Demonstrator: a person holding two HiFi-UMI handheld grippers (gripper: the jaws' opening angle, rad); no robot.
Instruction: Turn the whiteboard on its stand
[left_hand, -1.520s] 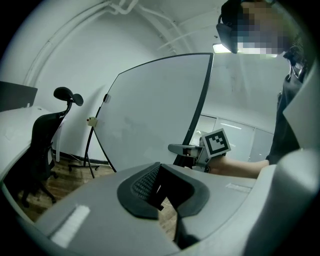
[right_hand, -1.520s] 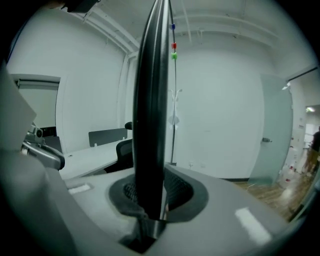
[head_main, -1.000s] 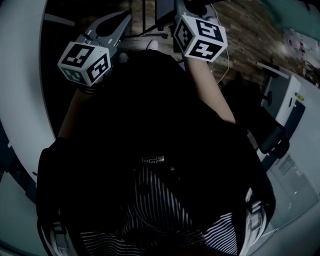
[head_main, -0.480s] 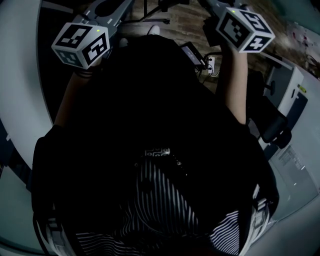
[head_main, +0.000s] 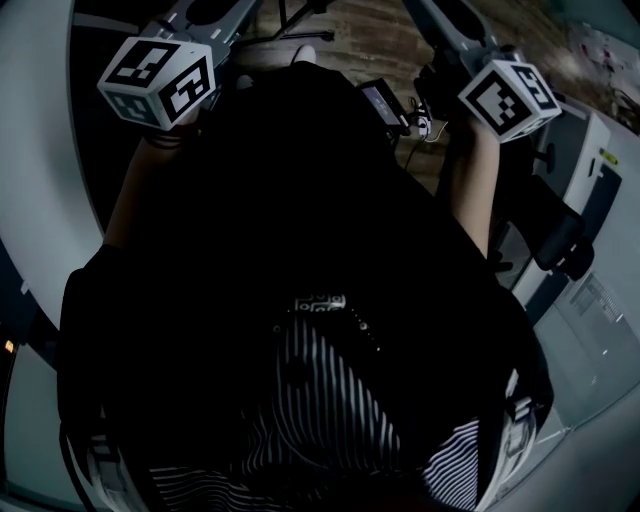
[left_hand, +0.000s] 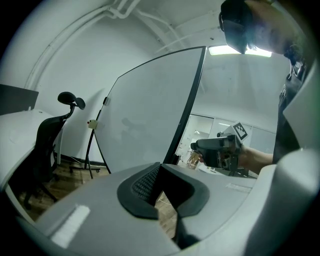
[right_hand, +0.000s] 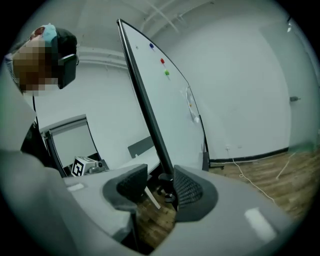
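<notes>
The whiteboard (left_hand: 145, 115) stands on edge ahead of me, and its dark frame (left_hand: 187, 105) runs down into my left gripper (left_hand: 162, 167), whose tips are shut on that edge. From the other side, the board (right_hand: 172, 105) carries red, blue and green magnets (right_hand: 161, 61). Its frame (right_hand: 150, 120) passes between the pads of my right gripper (right_hand: 161, 182), close to the right-hand pad (right_hand: 187, 190) and apart from the other. These jaws are closing and do not press on the frame. In the head view both marker cubes (head_main: 158, 80) (head_main: 508, 100) are raised in front of the person.
A black office chair (left_hand: 50, 145) and a thin tripod stand (left_hand: 92, 145) are on the wooden floor left of the board. A white cable (right_hand: 250, 175) trails across the floor by the wall. A white cabinet (head_main: 590, 200) is at the right, with a power strip (head_main: 425, 125) near it.
My right gripper has swung out to the right in the head view. The left gripper has shifted slightly up and left.
</notes>
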